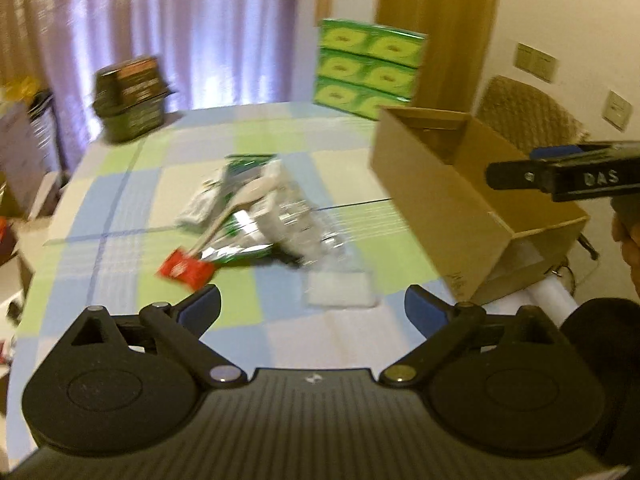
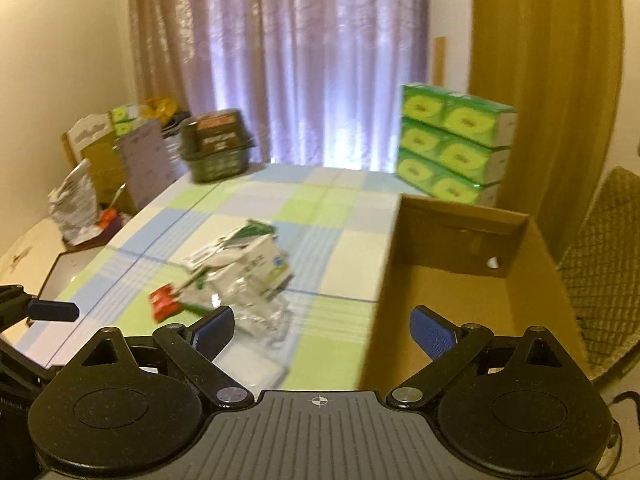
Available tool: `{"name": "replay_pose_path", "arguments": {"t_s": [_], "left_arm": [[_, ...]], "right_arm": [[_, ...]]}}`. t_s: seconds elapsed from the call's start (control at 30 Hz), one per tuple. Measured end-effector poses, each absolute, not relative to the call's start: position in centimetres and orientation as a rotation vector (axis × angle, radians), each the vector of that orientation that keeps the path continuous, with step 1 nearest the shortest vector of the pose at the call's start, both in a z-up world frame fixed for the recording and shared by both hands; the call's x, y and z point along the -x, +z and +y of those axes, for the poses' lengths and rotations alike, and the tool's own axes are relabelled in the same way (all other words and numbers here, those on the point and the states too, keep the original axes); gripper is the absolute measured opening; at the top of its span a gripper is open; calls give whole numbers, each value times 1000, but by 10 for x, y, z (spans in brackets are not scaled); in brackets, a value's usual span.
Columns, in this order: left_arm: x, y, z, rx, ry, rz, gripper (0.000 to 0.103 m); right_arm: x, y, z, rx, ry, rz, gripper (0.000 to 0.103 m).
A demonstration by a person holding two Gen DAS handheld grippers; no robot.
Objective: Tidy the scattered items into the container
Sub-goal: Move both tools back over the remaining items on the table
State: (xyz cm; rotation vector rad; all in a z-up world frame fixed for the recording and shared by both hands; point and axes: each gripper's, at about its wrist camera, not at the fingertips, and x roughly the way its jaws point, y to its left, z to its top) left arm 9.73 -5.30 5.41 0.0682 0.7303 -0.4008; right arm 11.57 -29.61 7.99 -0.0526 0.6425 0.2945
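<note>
A heap of scattered items (image 1: 256, 216) (image 2: 244, 276) lies mid-table: green and silver packets, white sachets and a pale spoon. A red packet (image 1: 185, 269) (image 2: 163, 302) sits at its near left, a white packet (image 1: 340, 294) (image 2: 248, 364) at its near side. The open brown cardboard box (image 1: 448, 208) (image 2: 464, 280) stands to the right, seemingly holding nothing. My left gripper (image 1: 313, 310) hovers open just short of the white packet. My right gripper (image 2: 322, 330) is open over the box's left wall. Both views are blurred.
The table (image 1: 120, 208) has a checked green, blue and white cloth. A dark green basket (image 1: 130, 100) (image 2: 216, 146) stands at the far left, stacked green tissue packs (image 1: 368, 68) (image 2: 452, 144) at the far right. A woven chair (image 2: 604, 264) stands right of the box. Clutter sits left of the table.
</note>
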Motion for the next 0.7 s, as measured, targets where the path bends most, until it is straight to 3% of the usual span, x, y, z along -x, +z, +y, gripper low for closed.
{"name": "replay_pose_path", "arguments": {"t_s": [0.17,0.7], "left_arm": [[-91,46,-17,-60,-318,734,101],[-112,11,16,-51,-276,802,101]], "right_arm": [[-114,67,-268,71,350,673,99],[-137,13,-229,163,461,819,99]]}}
